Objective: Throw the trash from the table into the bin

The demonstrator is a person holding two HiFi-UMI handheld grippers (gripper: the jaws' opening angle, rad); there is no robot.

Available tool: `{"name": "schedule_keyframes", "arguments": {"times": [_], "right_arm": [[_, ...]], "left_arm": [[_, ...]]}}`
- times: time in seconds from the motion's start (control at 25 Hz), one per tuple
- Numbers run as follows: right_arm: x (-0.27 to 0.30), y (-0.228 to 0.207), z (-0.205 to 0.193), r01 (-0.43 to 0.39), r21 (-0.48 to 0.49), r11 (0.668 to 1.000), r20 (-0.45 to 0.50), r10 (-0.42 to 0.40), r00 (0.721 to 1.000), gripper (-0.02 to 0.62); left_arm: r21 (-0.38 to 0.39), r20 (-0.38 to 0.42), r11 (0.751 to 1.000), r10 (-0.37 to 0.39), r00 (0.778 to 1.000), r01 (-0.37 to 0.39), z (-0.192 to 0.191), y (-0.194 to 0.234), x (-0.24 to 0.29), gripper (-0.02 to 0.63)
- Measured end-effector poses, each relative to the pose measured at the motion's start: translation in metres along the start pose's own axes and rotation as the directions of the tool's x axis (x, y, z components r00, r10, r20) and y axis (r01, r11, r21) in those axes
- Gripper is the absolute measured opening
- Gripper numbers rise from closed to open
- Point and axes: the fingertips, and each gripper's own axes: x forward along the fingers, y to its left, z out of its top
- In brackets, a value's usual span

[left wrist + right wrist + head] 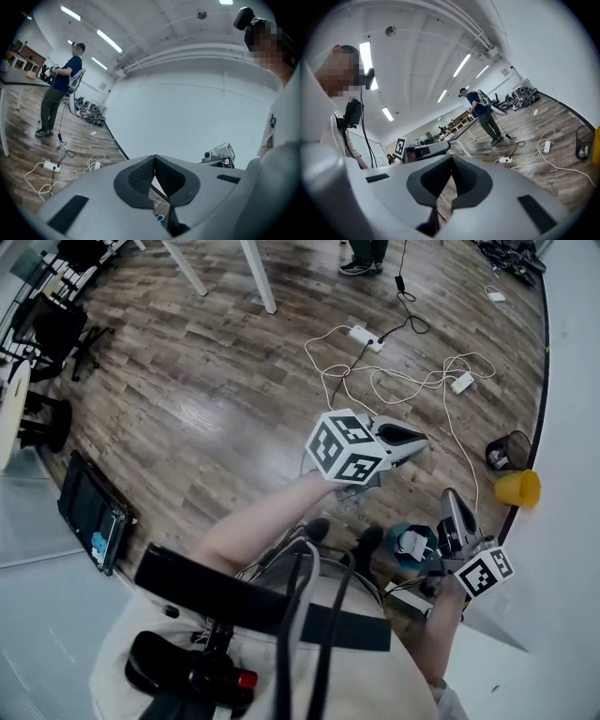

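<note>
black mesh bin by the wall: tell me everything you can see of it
The black mesh bin is a round, open-topped wastebasket of dark, see-through wire mesh. It stands upright on the wood floor, close to the foot of the white wall. Some pale scraps show inside it, too small to identify. A yellow container sits right beside it; whether the two touch can't be told.
</note>
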Motion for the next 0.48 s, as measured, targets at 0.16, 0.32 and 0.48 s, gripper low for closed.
{"name": "schedule_keyframes", "arguments": {"times": [0.16,0.32,0.48], "right_arm": [[0.01,0.035,0.014,-0.023,-0.035,0.999,0.029,0.024,0.999,0.017],[0.022,0.068,0.037,-0.042,-0.079,0.996,0.044,0.046,0.998,0.017],[0.014,0.098,0.042,-0.06,-0.088,0.994,0.09,0.068,0.994,0.017]], "left_arm": [[0.084,0.024,0.996,-0.031,0.999,0.029,0.025,-0.021,-0.029,0.013],[0.143,0.041,0.987,-0.084,0.996,0.078,0.05,-0.038,-0.052,0.012],[0.164,0.026,0.979,-0.123,0.992,0.117,0.047,-0.054,-0.066,0.012]]}}
